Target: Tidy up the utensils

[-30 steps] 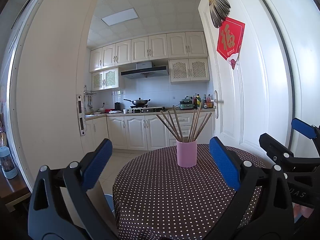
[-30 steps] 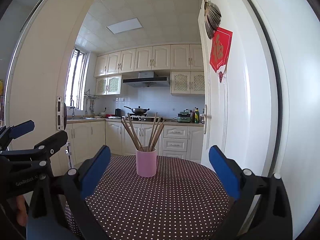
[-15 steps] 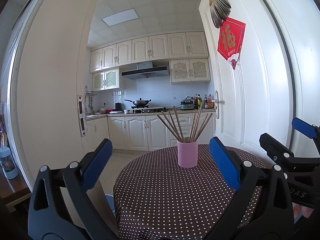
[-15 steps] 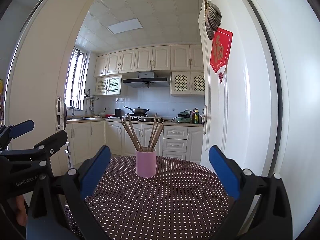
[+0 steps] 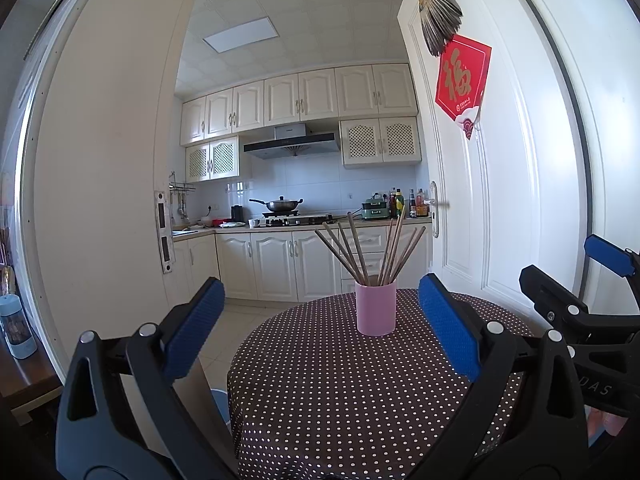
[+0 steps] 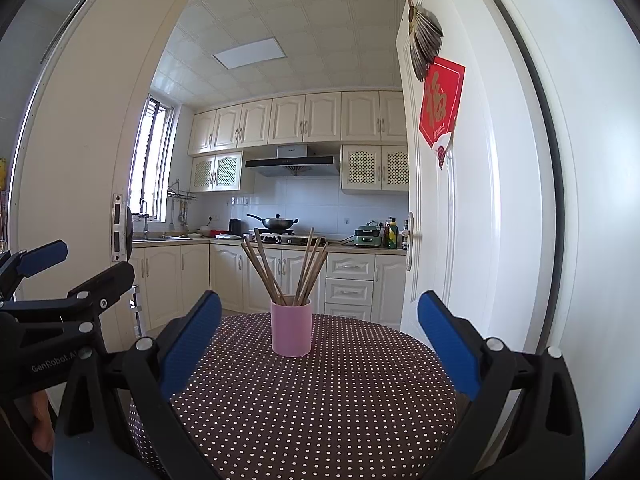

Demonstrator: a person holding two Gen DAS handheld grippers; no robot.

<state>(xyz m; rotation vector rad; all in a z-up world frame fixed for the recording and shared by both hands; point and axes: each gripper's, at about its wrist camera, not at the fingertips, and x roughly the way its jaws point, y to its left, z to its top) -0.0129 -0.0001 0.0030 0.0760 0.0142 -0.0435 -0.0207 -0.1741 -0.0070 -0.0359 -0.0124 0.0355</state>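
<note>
A pink cup [image 5: 376,309] stands upright at the far side of a round table with a brown polka-dot cloth [image 5: 360,392]. Several wooden chopsticks [image 5: 372,248] fan out of the cup. The cup [image 6: 291,328] and chopsticks [image 6: 288,268] also show in the right wrist view. My left gripper [image 5: 320,328] is open and empty, held back from the cup above the table's near side. My right gripper [image 6: 320,332] is open and empty, also short of the cup. Each gripper shows at the edge of the other's view.
An open white door [image 5: 492,184] with a red paper decoration [image 5: 462,80] stands right of the table. A kitchen with cabinets and a stove with a wok [image 5: 280,204] lies behind. A blue bottle [image 5: 16,326] sits on a wooden ledge at left.
Both views are almost the same; the left gripper has shifted very slightly. Both grippers stay open and empty.
</note>
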